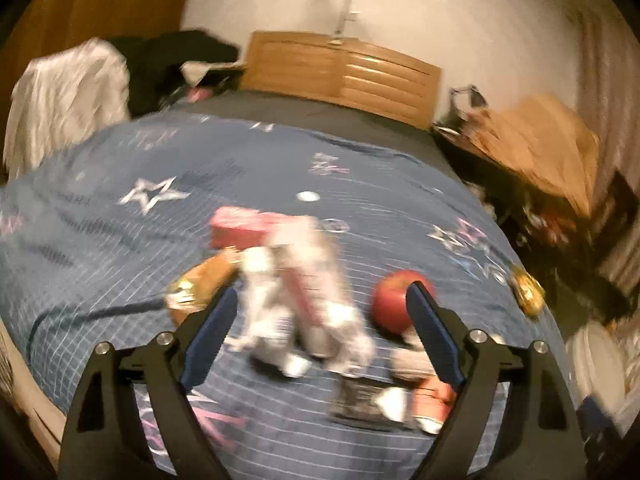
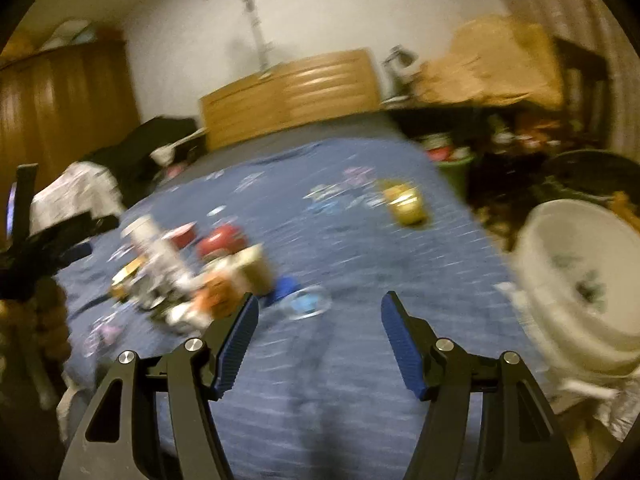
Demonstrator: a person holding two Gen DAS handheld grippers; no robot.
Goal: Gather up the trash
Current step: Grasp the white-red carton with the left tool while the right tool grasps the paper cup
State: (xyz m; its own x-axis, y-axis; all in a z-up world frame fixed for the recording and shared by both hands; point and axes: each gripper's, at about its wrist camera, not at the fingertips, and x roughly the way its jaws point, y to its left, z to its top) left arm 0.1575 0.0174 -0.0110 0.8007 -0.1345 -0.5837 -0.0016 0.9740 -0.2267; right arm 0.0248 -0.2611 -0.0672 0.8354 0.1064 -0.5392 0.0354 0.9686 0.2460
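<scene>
A bedroom, mid-cleanup: your left gripper (image 1: pixel 320 312) hangs over the blue star-print bedspread (image 1: pixel 120 232) with its jaws spread wide and nothing pressed between the pads, though a crumpled white-and-pink wrapper (image 1: pixel 304 300) lies on the bedspread in the gap between them. Just right of that wrapper sits a red apple (image 1: pixel 394 304); behind the wrapper lies a pink box (image 1: pixel 240 230), and nearer you than the wrapper are a dark packet (image 1: pixel 362 400) and a small orange carton (image 1: pixel 434 404). A gold wrapper (image 1: pixel 528 294) lies well to the wrapper's right, at the bedspread's edge.

Your right gripper (image 2: pixel 318 332) is about half open and empty, over bare bedspread to the right of the litter; a white bin (image 2: pixel 576 280) stands beyond the bedspread's right edge.

The step in hand looks like reaching for the crumpled wrapper. Both views are blurred, so steady up, lower the left jaws around the wrapper without nudging the apple, then close.
</scene>
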